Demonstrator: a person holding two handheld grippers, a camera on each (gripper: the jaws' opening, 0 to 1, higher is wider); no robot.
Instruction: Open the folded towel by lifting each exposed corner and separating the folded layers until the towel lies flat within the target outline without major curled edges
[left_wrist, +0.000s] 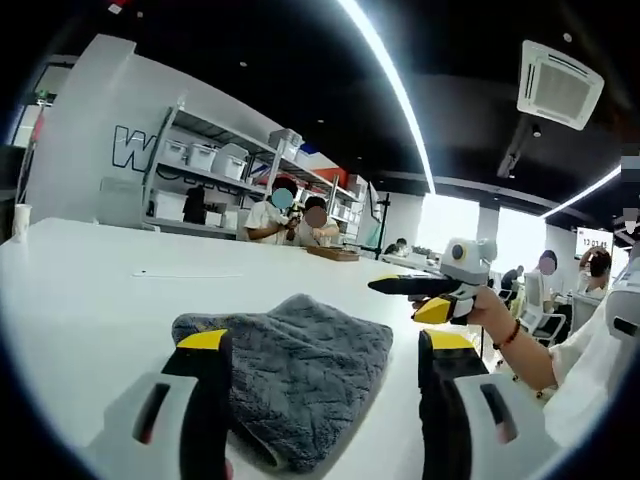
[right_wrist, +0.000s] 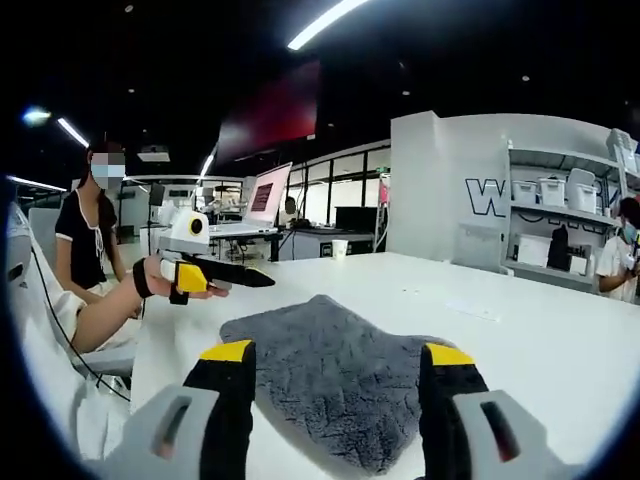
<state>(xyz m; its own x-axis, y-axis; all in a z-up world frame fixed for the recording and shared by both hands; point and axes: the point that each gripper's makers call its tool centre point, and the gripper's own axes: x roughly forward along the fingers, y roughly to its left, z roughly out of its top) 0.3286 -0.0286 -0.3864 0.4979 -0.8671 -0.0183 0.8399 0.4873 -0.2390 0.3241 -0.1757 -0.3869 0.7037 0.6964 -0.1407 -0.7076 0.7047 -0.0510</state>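
Note:
A grey textured towel (left_wrist: 310, 365) lies folded on the white table (left_wrist: 90, 300), its thick folded edge nearest me. My left gripper (left_wrist: 325, 345) hangs just over the towel's near edge. Its yellow-tipped jaws are open and spread to either side of the towel, with nothing held. In the right gripper view the same towel (right_wrist: 335, 365) lies beneath my right gripper (right_wrist: 338, 352), which is open and empty as well. Each gripper appears in the other's view, held in a hand: the right gripper (left_wrist: 395, 285) beyond the towel's right side, the left gripper (right_wrist: 262, 280) beyond its far-left corner.
A faint thin mark (left_wrist: 185, 274) runs across the table beyond the towel. A paper cup (right_wrist: 340, 248) stands at a far table edge. Shelves with white boxes (left_wrist: 215, 160) and seated people (left_wrist: 295, 220) are at the back. A person in a black top (right_wrist: 88, 235) sits to one side.

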